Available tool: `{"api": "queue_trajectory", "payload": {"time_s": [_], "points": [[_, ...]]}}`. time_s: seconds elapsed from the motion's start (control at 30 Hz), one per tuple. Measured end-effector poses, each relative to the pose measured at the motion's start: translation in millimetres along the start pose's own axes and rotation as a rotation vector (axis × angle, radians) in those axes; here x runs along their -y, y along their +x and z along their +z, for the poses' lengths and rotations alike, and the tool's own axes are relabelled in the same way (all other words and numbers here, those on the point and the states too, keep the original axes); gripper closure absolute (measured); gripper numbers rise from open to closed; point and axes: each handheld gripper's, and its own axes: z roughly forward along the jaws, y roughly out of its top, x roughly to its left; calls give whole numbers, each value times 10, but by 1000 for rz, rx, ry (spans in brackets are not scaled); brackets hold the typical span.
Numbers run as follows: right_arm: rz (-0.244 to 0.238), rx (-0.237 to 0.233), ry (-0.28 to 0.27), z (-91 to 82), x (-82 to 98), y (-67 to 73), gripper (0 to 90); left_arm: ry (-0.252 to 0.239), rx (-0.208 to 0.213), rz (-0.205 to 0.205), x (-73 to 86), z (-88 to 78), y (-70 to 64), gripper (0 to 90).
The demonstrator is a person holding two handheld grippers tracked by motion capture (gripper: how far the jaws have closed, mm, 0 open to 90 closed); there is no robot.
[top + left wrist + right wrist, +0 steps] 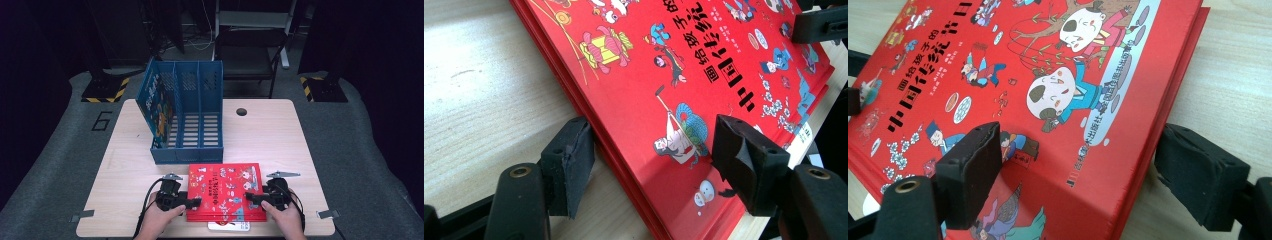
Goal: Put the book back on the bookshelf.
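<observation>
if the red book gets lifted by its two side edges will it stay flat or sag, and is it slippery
The red book looks like a hardcover with thick boards, so it would probably stay flat rather than sag. Its cover shines in the right gripper view, so the pads may slide on it. It appears to lie on other red books, so the top one might shift sideways when nudged.

1. Support: light wood-grain rectangular table (280,135), one round dark cable hole (241,111) near its far edge.
2. Blue plastic three-slot file rack (192,120) stands on it, far-left of centre.
3. Stack of red illustrated hardcover books (225,191) lies flat at the near edge, just in front of the rack.
</observation>
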Motion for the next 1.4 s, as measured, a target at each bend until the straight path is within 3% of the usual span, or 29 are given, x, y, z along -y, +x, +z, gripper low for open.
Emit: {"api": "queue_trajectory", "payload": {"time_s": [0.33, 0.4, 0.5, 0.67, 0.7, 0.83, 1.13, 1.4], "points": [[-15, -19, 15, -53, 63, -4, 185, -10, -19, 20, 20, -28, -13, 357], [-30, -4, 10, -49, 60, 0, 142, -14, -18, 17, 24, -27, -13, 357], [-79, 45, -18, -69, 39, -6, 148, -13, -18, 19, 32, -30, -22, 357], [-82, 16, -8, -103, 76, 39, 208, -9, -18, 21, 51, -39, -38, 357], [-130, 33, -9, -110, 103, 96, 205, -6, -19, 23, 57, -44, -44, 357], [-167, 57, -2, -104, 110, 165, 176, -6, -14, 21, 68, -49, -43, 358], [-185, 63, -1, -85, 71, 199, 177, 5, -6, 23, 94, -81, -27, 358], [-203, 70, -2, -64, 55, 277, 193, -14, -11, -9, 121, -123, 15, 358]]}}
